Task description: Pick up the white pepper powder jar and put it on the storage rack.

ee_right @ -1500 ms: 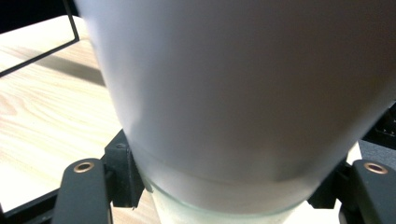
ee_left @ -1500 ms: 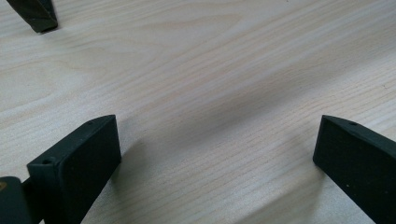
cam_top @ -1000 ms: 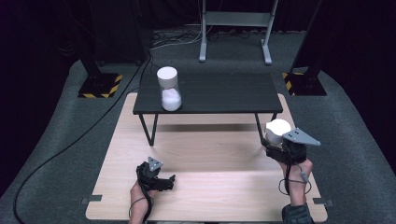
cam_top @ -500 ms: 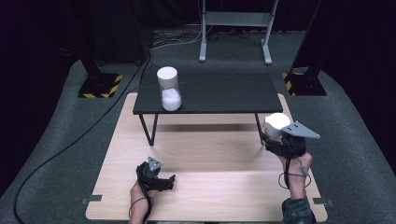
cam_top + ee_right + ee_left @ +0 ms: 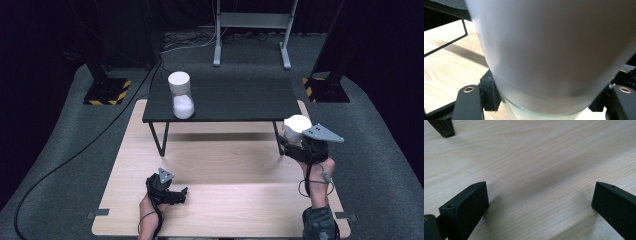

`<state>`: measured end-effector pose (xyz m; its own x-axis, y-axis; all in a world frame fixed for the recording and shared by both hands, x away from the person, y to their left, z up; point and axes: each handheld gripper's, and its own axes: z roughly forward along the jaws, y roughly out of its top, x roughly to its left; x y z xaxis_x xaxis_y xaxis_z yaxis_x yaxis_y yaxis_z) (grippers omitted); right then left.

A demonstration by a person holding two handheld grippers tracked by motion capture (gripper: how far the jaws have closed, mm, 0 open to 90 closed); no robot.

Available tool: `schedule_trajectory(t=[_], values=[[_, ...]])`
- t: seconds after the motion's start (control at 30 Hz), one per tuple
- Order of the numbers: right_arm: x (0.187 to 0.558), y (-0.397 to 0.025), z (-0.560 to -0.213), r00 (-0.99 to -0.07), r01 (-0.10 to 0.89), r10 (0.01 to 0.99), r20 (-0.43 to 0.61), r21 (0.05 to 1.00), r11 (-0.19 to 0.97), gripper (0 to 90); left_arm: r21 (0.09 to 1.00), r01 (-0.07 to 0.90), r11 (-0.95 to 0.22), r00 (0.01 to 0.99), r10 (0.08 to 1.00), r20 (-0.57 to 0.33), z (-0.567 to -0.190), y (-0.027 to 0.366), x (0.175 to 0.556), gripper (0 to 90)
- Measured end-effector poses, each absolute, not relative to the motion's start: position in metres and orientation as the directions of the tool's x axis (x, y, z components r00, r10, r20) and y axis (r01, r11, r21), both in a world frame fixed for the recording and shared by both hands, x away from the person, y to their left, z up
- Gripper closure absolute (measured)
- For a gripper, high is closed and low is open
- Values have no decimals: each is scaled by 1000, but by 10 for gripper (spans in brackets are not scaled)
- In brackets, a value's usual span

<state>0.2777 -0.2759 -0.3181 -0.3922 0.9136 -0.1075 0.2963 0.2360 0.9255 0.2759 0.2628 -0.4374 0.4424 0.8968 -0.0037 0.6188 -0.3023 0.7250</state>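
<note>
The right claw (image 5: pixel 296 137) is pinching a white-lidded jar (image 5: pixel 296 127), its jaws pressing against the jar's frosted body (image 5: pixel 554 57) just below the lid, and is holding it in the air beside the right front corner of the small black surface (image 5: pixel 235 95). A second jar (image 5: pixel 181 95), holding white powder, is standing upright near the left front edge of that surface, well apart from the held one. The left claw (image 5: pixel 176 194) is resting low over the wooden board (image 5: pixel 225 165), its jaws spread wide and holding nothing, with bare wood grain (image 5: pixel 536 170) lying between them. The step in hand appears to be the carrying of the jar; the next move is probably calling for a lift above the surface edge, then a level, upright set-down clear of the other jar.
</note>
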Motion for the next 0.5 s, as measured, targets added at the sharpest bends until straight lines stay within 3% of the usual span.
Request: schedule_trajectory(t=[0.5], values=[[284, -278, -304, -399, 279, 912, -93, 936, 217, 301, 725, 618, -304, 444, 896, -3, -437, 263, 276, 10]])
